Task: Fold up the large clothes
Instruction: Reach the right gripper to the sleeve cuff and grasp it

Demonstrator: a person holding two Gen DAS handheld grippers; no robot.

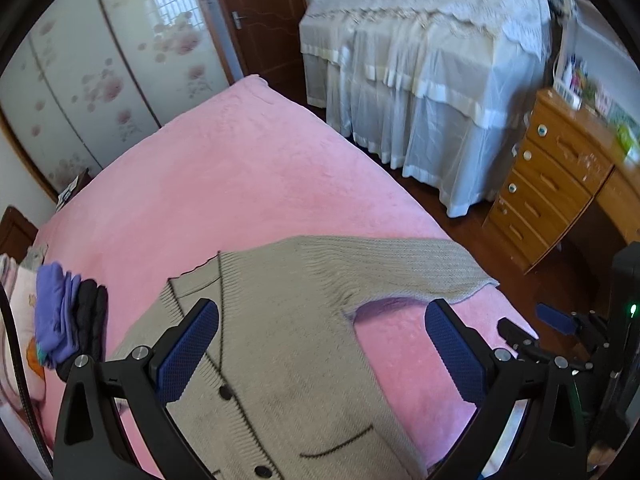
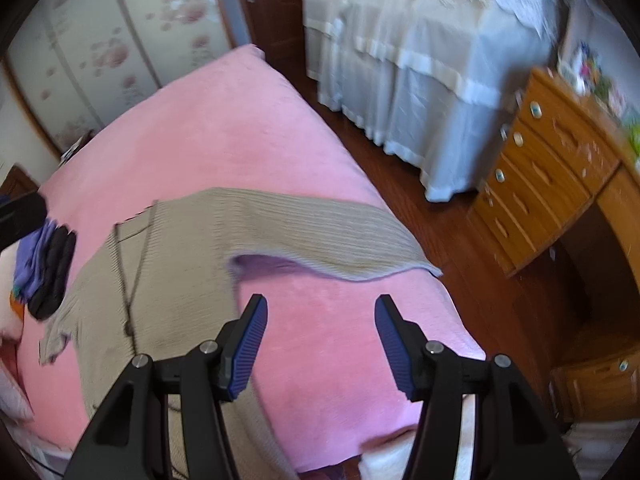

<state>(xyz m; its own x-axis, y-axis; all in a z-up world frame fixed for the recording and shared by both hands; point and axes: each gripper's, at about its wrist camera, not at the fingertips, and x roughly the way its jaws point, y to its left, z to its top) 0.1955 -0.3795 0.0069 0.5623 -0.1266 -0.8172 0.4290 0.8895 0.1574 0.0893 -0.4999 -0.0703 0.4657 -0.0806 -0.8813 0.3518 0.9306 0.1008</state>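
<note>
Cardigan [image 1: 288,352] lies flat on the pink bed [image 1: 224,176], front up, near the bed's near end. Beige knit, dark trim down the placket, dark buttons [image 1: 225,392], one dark pocket line low on the front. One sleeve [image 1: 400,268] stretches out sideways to the bed's right edge, cuff at the edge; pink shows in the gap under it. In the right wrist view the other side bunches near the pile.

Folded pile [image 1: 68,316], purple and black, sits on the bed just left of the cardigan. Beyond the bed: a wardrobe [image 1: 104,72] with flower print, a brown door [image 1: 256,12], furniture under a white cover [image 1: 424,80], a wooden drawer unit [image 1: 560,184] on the right, dark wood floor.

Left gripper [image 1: 322,360] hovers over the cardigan, fingers wide, holding nothing. Right gripper [image 2: 320,344] over bare pink beside the cardigan's edge, fingers wide, holding nothing.
</note>
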